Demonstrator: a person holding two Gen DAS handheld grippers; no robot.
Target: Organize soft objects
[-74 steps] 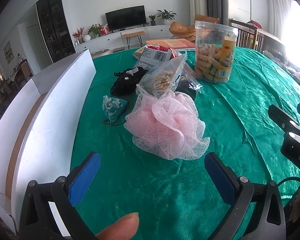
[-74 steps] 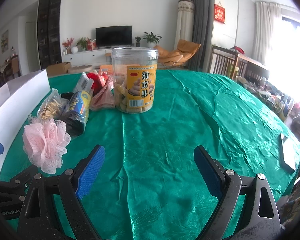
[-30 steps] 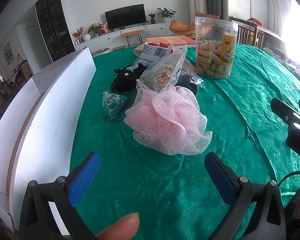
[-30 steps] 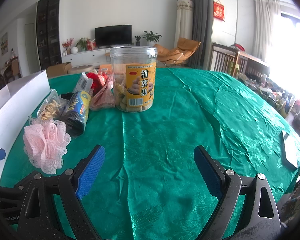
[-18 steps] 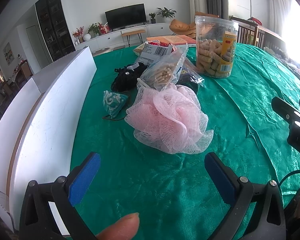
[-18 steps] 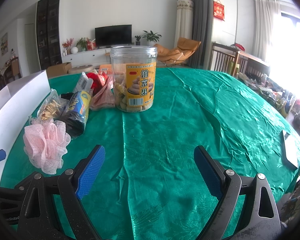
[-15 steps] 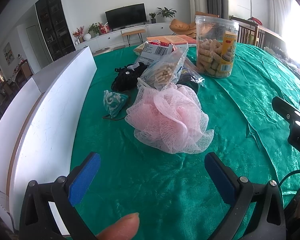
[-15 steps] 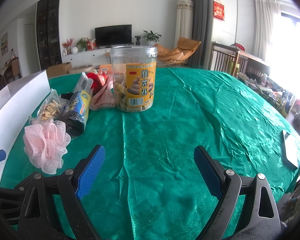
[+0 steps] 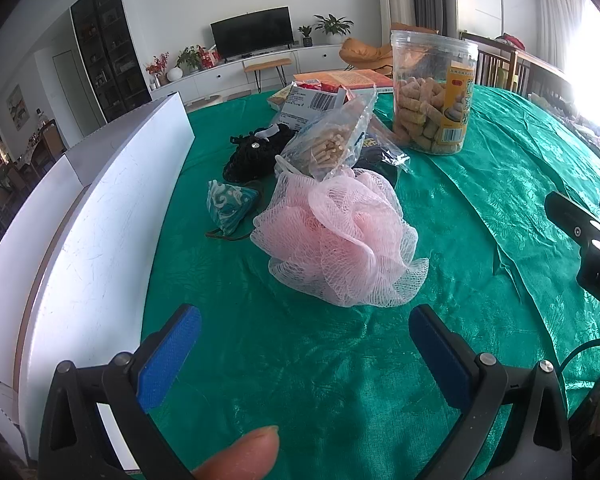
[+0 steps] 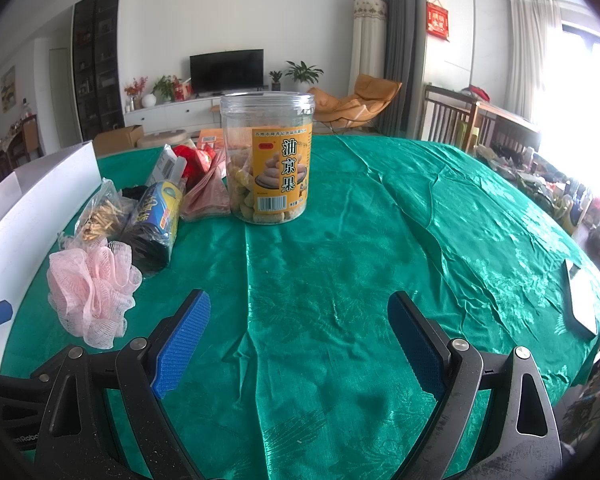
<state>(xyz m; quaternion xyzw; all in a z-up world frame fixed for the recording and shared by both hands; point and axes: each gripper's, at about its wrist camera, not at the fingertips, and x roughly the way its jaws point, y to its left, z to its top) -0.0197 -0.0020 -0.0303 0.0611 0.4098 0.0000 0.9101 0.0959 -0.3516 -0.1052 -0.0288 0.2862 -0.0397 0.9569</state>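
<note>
While both sets of jaws stand wide apart and empty, left gripper (image 9: 304, 344) faces the pink mesh pouf (image 9: 340, 240) lying on the green-clothed counter (image 10: 380, 240), just beside a patterned teal pouch (image 9: 228, 206), perhaps touching a bag of sticks (image 9: 332, 140); right gripper (image 10: 300, 340) hangs over bare cloth.

The left hand-held gripper (image 9: 304, 344) hangs low with its blue-padded jaws spread wide and nothing between them; a fingertip (image 9: 240, 456) shows beneath it. The right hand-held gripper (image 10: 298, 340) is likewise wide open and empty, level beside the left
</note>
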